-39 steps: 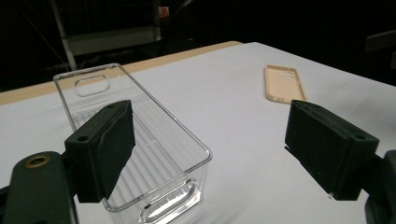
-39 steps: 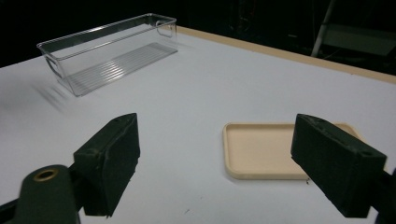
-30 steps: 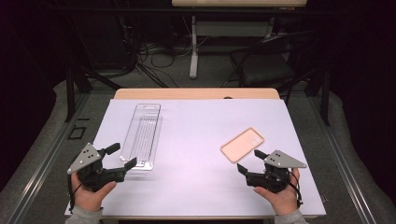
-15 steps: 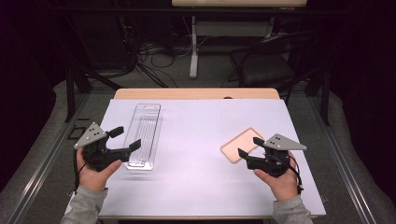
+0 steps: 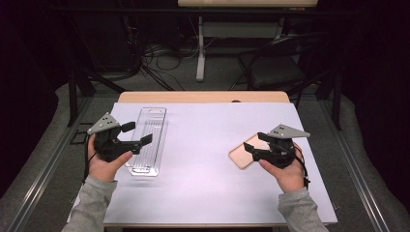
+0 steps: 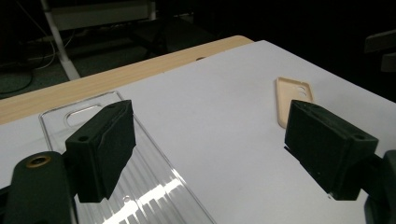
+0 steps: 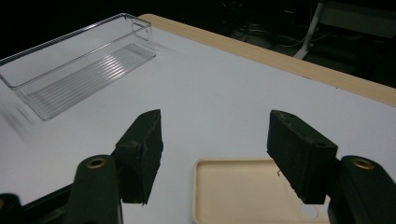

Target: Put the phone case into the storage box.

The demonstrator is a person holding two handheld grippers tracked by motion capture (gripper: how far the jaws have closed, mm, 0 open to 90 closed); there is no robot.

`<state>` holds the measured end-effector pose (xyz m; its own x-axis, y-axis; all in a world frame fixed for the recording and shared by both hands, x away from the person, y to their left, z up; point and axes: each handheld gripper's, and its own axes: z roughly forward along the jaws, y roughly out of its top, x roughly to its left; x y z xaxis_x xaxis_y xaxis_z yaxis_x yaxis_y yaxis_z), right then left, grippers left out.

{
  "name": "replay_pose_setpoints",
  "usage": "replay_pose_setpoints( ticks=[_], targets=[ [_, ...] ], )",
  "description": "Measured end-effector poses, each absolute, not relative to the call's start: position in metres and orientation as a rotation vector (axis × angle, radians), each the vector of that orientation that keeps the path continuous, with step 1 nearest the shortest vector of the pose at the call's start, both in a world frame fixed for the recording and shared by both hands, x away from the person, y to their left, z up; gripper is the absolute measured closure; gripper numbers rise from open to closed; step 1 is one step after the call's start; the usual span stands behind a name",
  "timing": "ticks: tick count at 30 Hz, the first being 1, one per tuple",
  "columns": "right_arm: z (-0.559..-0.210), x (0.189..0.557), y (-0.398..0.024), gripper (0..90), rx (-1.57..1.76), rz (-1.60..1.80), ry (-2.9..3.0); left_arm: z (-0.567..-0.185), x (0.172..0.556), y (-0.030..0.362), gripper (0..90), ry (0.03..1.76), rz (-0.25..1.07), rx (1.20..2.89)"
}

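Observation:
A clear plastic tray point(image 5: 153, 121) lies lengthwise on the left of the white sheet, also seen as the tray point(image 6: 88, 114) and the tray point(image 7: 79, 70). My left gripper point(image 5: 138, 134) hovers at the tray's left side, open and empty, jaws wide in the left gripper view point(image 6: 212, 144). A peach phone case point(image 5: 240, 155) lies hollow side up on the right, also seen as the case point(image 6: 292, 93) and the case point(image 7: 243, 193). My right gripper point(image 5: 252, 141) is above the case's near end. Its jaws point(image 7: 217, 149) have just been closing but remain open, touching nothing.
A white sheet point(image 5: 203, 145) covers the table, with a wooden strip point(image 5: 203, 97) bare at the far edge. Beyond it stand a desk leg point(image 5: 199, 48), a chair point(image 5: 275, 67) and cables on the dark floor.
Both hands have risen and moved forward. The left gripper came up beside the tray. The right gripper moved over the near end of the phone case, and its jaws narrowed.

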<state>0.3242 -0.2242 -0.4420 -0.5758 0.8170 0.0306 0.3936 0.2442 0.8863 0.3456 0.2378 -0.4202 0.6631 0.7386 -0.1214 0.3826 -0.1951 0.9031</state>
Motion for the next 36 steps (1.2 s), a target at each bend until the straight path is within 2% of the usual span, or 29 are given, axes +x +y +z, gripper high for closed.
replay_pose_setpoints(
  ticks=[10, 17, 26, 36],
  targets=[
    [-0.440, 0.343, -0.218, 37.6, 1.145, 1.233, 2.091, -0.420, 0.368, 0.239, 16.5, 0.921, 0.414, 1.810],
    [-0.446, 0.351, -0.217, 41.7, 1.174, 1.179, 2.159, -0.420, 0.367, 0.242, 17.1, 0.919, 0.472, 1.832],
    [-0.452, 0.361, -0.215, 48.0, 1.214, 1.125, 2.224, -0.422, 0.363, 0.242, 17.2, 0.920, 0.443, 1.830],
    [-0.455, 0.376, -0.222, 50.1, 1.252, 1.043, 2.280, -0.421, 0.361, 0.237, 17.2, 0.909, 0.441, 1.854]
  ],
)
